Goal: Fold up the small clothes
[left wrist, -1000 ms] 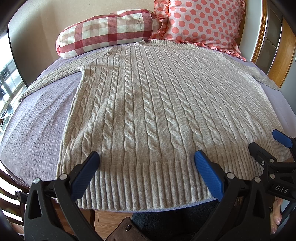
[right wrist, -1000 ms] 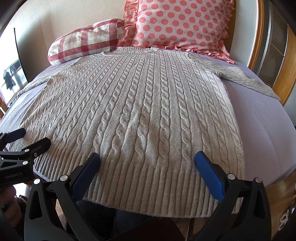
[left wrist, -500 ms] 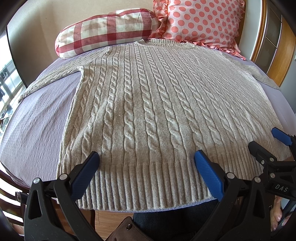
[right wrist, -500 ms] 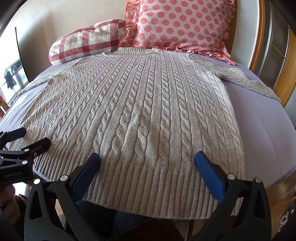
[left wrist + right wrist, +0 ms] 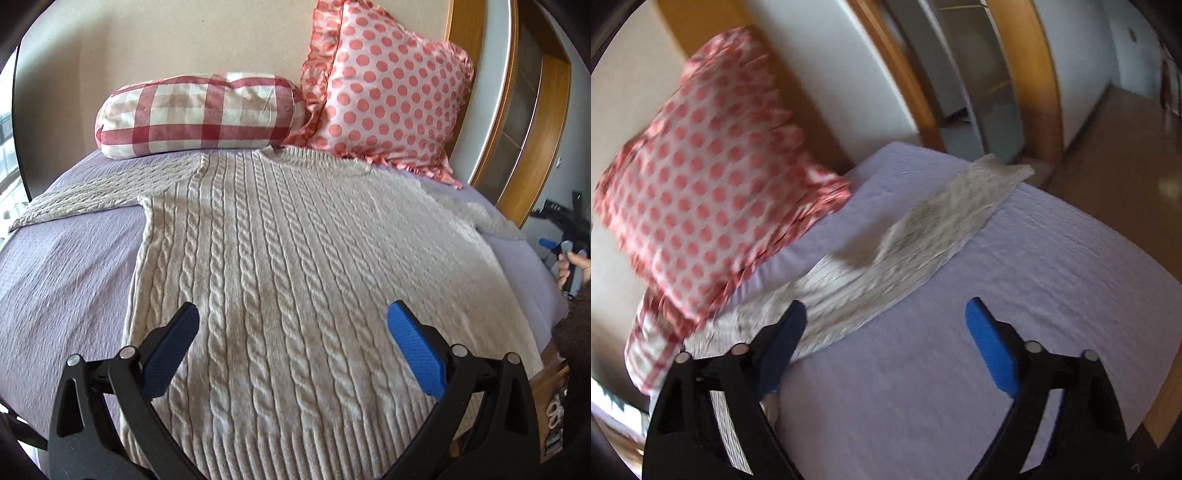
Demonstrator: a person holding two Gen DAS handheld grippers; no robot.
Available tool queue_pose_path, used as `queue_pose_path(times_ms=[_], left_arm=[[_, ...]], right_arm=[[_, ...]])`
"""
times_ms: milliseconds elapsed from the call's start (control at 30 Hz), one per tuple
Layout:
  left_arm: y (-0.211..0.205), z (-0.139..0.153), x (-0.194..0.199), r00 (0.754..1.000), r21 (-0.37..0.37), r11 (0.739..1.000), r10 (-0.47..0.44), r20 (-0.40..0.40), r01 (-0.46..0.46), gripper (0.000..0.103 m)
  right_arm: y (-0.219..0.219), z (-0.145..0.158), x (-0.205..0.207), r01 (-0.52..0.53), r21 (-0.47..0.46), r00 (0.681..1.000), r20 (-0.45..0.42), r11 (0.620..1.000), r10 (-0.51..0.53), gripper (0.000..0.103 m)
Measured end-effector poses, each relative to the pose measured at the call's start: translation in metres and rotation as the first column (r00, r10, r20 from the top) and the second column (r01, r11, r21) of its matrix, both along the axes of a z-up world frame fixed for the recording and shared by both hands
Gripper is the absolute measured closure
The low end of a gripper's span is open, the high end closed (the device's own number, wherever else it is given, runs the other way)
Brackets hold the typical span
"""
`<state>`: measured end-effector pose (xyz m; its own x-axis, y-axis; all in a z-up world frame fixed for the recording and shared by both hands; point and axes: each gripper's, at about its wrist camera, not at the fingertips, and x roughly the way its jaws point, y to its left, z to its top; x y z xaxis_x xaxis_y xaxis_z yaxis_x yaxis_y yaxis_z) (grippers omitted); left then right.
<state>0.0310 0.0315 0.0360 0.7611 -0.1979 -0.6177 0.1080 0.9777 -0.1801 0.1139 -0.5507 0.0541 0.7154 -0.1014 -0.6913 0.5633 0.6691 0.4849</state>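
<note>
A beige cable-knit sweater (image 5: 295, 266) lies flat, front up, on the lilac bed cover, neck toward the pillows and both sleeves spread out. My left gripper (image 5: 291, 347) is open and empty, hovering over the sweater's lower body. My right gripper (image 5: 886, 343) is open and empty above the bed beside the sweater's right sleeve (image 5: 923, 229), which runs out toward the bed's far corner. The right gripper also shows in the left wrist view (image 5: 565, 243) at the bed's right edge.
A red checked pillow (image 5: 199, 114) and a pink polka-dot pillow (image 5: 384, 99) lean at the head of the bed. The lilac bed cover (image 5: 1015, 295) ends at a wooden frame; a wooden door frame (image 5: 1045, 74) and floor lie beyond.
My left gripper has moved forward from the hem over the sweater's body. My right gripper has swung away to the right, from the hem to the right sleeve side.
</note>
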Motion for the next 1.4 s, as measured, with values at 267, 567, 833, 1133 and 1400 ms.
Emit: queue_pose_path(times_ms=[267,567,833,1133,1400], left_arm=[[0.052,0.022,0.034,0.993,-0.175,0.98,0.107,0.051,-0.097,0.002],[0.113,0.03,0.047,0.968,-0.161,0.958,0.247,0.05,-0.236,0.002],[0.214,0.035,0.059,0.915,-0.23,0.893,0.402,0.022,-0.386,0.002],[0.297,0.005,0.071,0.855,-0.463,0.728,0.496,-0.153,-0.505,0.002],[0.343,-0.007,0.098,0.831,-0.498,0.672,0.502,-0.238,-0.548,0.017]], right_arm=[[-0.093,-0.054,0.042,0.246,0.171,0.969,-0.071,0.954,-0.237,0.061],[-0.083,-0.034,0.054,0.218,0.075,0.975,0.034,0.973,-0.221,0.094],[0.119,0.113,0.09,-0.268,-0.147,0.889,0.343,0.952,0.303,0.095],[0.424,0.061,0.16,-0.822,-0.104,0.546,0.131,0.559,0.828,0.093],[0.395,0.054,0.127,-0.78,-0.117,0.598,0.151,0.615,0.787,0.027]])
